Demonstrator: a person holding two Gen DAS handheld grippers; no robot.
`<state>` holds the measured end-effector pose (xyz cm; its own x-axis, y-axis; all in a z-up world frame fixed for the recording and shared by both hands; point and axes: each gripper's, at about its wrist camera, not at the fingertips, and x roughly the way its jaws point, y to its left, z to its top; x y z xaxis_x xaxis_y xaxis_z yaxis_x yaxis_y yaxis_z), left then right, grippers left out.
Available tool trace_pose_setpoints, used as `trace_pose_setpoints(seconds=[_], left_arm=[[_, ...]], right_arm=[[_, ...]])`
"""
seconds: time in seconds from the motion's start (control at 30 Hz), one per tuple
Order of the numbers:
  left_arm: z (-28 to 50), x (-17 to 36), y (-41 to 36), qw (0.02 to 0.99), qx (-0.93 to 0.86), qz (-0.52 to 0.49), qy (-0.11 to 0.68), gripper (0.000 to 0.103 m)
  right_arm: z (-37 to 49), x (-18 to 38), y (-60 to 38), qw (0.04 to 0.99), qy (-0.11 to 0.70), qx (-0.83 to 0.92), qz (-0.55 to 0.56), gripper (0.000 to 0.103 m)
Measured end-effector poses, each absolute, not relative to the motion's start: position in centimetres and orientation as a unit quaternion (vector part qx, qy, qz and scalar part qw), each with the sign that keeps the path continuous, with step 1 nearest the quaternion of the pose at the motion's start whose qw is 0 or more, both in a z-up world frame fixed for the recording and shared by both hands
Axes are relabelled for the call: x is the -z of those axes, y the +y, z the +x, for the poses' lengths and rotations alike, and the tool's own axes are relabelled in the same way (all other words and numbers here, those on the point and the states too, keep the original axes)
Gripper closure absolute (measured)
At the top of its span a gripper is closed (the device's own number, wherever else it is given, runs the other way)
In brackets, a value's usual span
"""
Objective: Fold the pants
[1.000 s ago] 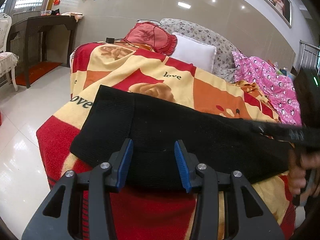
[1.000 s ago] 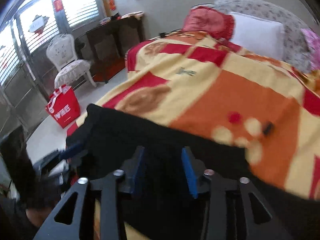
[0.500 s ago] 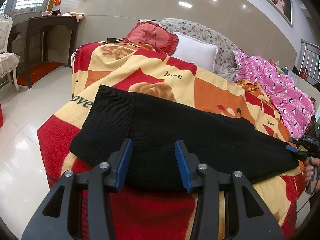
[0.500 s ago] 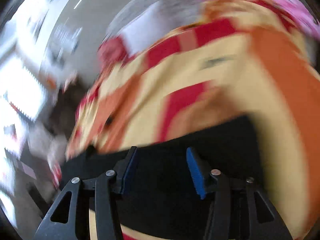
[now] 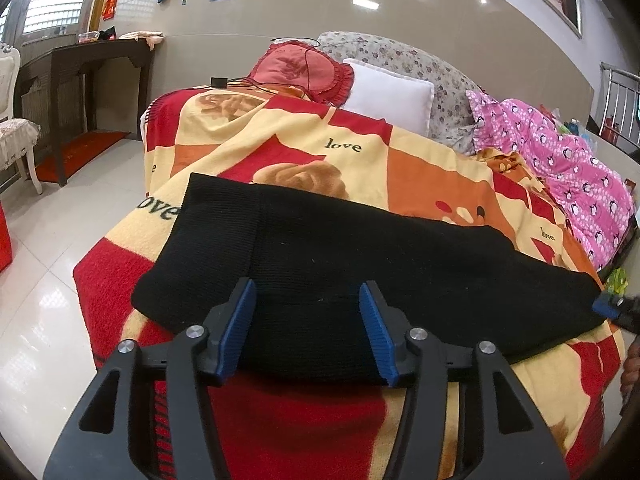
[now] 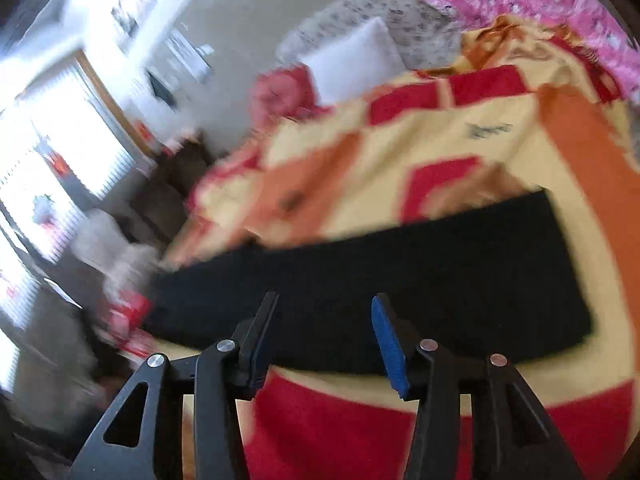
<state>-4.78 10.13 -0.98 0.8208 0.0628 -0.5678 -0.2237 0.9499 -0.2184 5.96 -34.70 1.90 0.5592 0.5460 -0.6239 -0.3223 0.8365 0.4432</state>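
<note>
Black knit pants [image 5: 360, 264] lie flat across the near end of a bed, folded lengthwise into one long strip. My left gripper [image 5: 307, 328] is open and empty, just above the strip's near edge toward its left end. My right gripper [image 6: 324, 340] is open and empty over the near edge of the pants [image 6: 400, 276]; that view is motion-blurred. Its blue tip [image 5: 606, 307] shows at the right end of the pants in the left wrist view.
The bed carries a red, yellow and orange blanket [image 5: 420, 168]. A red cushion [image 5: 304, 72], a white pillow [image 5: 388, 96] and pink bedding [image 5: 568, 168] lie at the far end. Tiled floor [image 5: 48, 280], a dark console table [image 5: 80, 64] and a chair are to the left.
The right gripper let go of the lifted pant end, which now lies flat, and swung round to the right end. The left gripper has hardly moved.
</note>
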Motion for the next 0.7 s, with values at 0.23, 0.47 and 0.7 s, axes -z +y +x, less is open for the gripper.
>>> trace_pose_setpoints(seconds=[0.23,0.47,0.7], left_arm=[[-4.5,0.9,9.6,0.944,-0.076,-0.124,0.295,0.042],[-4.2,0.8,9.2,0.944,-0.078,-0.115,0.299,0.038],[-4.1,0.8,9.2,0.944,-0.078,-0.115,0.298,0.037]], right_arm=[[4.8,-1.3,-46.3,0.895,0.379,-0.03,0.234,0.071],[3.2,-2.6,-40.7,0.888,0.356,-0.194,0.217,0.068],[3.3,-0.1,-44.4,0.888,0.367,-0.101,0.256,0.075]])
